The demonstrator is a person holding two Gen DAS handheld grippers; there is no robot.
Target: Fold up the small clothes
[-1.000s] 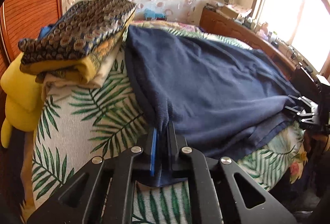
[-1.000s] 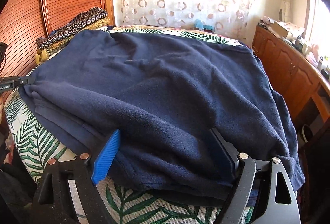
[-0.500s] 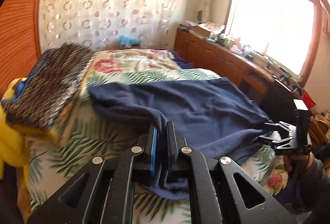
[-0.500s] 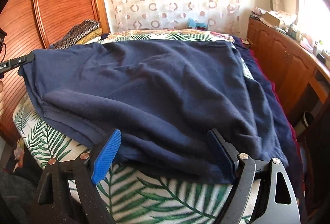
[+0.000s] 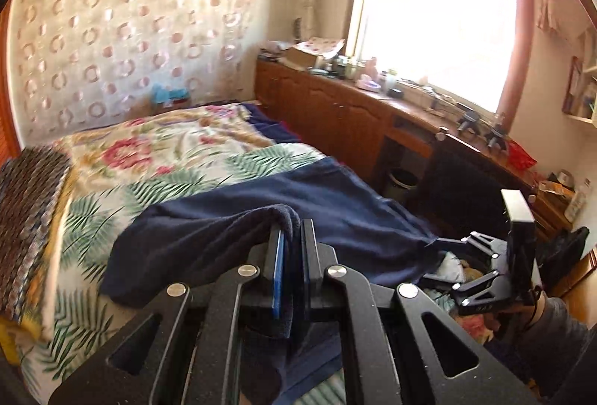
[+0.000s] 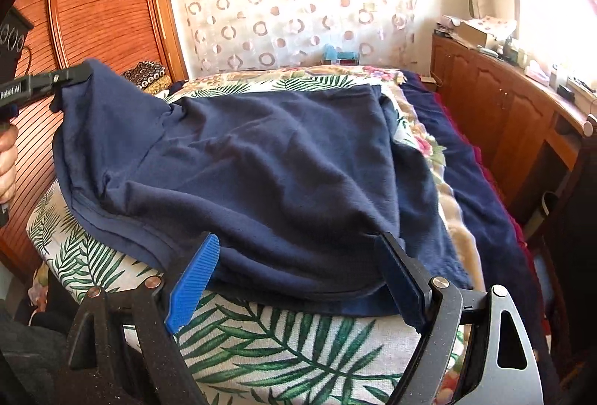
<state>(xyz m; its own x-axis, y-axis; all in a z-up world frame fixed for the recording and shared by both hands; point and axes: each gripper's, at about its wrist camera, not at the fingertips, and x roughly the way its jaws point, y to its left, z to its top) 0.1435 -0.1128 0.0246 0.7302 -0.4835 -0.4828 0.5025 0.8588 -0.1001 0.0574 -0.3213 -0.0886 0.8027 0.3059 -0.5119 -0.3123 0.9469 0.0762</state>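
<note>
A: Navy fleece, that's the garment [image 6: 283,173], lying across the near end of the bed [image 6: 283,349] on the palm-leaf cover. Where's the left gripper [image 5: 293,229] on it?

B: Its fingers are pressed together on a fold of the navy garment's edge, which bunches over the tips in the left wrist view. From the right wrist view that same gripper sits at about ten o'clock, with the corner hanging from it clear of the bed.

A: That's new, isn't it?

B: Yes. A second ago that corner lay low at the bed's edge beside the stack of folded clothes [image 6: 147,74]. Now it has been lifted and carried across, so the left side of the garment peels up and more of the floral cover shows behind it.

A: And the right gripper [image 6: 298,267]?

B: Fingers spread wide, as they were a second ago, straddling the near hem at six o'clock. The blue pad [image 6: 194,278] stands left of the cloth and the dark one right. The hem lies between them, but I see no pinch.

A: So what does that mean for the fold?

B: My reading is that the first fold is under way: one side is being drawn over the middle. With only one corner held, the sheet could drag or skew unless the right fingers close on the hem.
</note>
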